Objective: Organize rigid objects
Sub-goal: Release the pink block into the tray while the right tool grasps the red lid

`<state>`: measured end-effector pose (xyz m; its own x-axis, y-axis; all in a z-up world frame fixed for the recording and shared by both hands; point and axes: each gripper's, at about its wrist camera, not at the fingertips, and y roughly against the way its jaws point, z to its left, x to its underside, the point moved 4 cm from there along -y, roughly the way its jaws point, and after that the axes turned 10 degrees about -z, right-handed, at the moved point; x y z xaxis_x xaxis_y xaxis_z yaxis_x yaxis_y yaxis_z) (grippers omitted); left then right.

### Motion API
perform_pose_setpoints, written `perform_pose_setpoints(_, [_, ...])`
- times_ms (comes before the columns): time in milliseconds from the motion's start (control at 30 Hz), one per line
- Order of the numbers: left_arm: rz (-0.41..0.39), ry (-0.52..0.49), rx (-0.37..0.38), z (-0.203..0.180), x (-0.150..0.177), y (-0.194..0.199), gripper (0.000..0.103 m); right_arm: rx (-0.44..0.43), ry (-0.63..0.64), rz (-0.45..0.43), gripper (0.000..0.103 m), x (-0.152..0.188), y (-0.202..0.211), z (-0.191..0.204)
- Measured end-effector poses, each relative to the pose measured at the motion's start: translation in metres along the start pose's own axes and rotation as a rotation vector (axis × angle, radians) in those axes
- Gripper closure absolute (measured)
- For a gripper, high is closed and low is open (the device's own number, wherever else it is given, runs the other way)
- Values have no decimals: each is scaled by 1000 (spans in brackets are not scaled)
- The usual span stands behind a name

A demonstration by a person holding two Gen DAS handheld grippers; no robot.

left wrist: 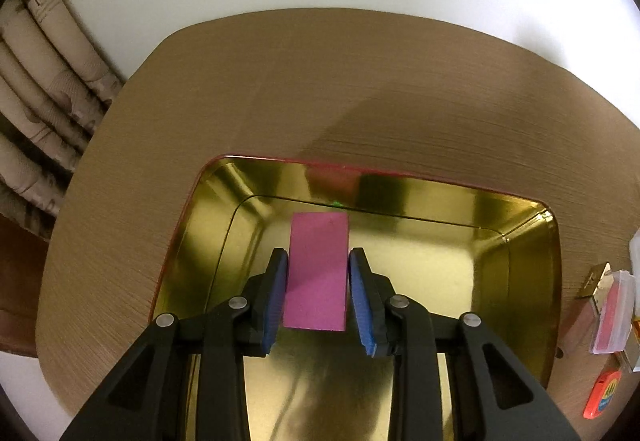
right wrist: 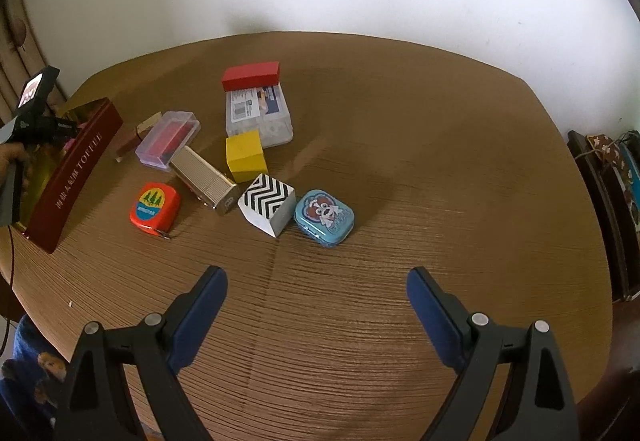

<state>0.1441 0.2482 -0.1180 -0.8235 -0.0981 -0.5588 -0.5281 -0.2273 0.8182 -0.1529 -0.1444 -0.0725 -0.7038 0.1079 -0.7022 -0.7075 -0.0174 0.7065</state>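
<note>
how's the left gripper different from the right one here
The left gripper is closed on a pink block; the right gripper stands wide open and holds nothing. The left one hangs over the gold inside of the tin; the right one is over bare table, short of the loose objects. Both have black arms and blue pads.

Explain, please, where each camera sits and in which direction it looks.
Left wrist: on the left hand-held gripper, looking down into the gold tin; its fingers clamp a pink block.
Right wrist: on the right hand-held gripper, open above the table, facing the scattered objects; the person's other hand shows at far left.
Shared: the orange tape measure, the tin and the table.
</note>
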Motion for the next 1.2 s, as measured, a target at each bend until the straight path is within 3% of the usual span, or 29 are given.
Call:
perform_pose_setpoints(67, [-14,8,-2,2,-3,4,45,-9,-1,-4,9,-1,0,1])
perform_pose_setpoints(167, [-89,20,22,4,-6,30,27,-44,-20,-12,9,0,0,1])
perform_pose_setpoints(200, [-116,27,29,7,-5,41,25,-58,-28,-20,9,-1,1,0])
perform_pose_setpoints(300, [-250,76,27,18,5,92,16,-121,-63,-70,9,-4,9,1])
perform_pose_setpoints(367, [-363,102,42,27,22,135,2,-147,-79,-119,9,-7,14,4])
perform_pose_setpoints(467, [-501,116,78,35,59,190,0,-118,-42,-130,9,-15,9,20])
perform_pose_setpoints(567, [-521,128,145,37,94,216,1,-131,31,-156,9,-37,0,44])
perform_pose_setpoints(667, [-564,186,206,38,121,234,1,-188,13,-222,9,-72,-7,57])
perform_pose_setpoints(867, [-521,210,282,28,160,223,1,-86,106,-163,9,-132,-66,80])
perform_pose_setpoints(1200, [-427,208,416,11,173,207,1,43,79,-29,9,-152,-152,74])
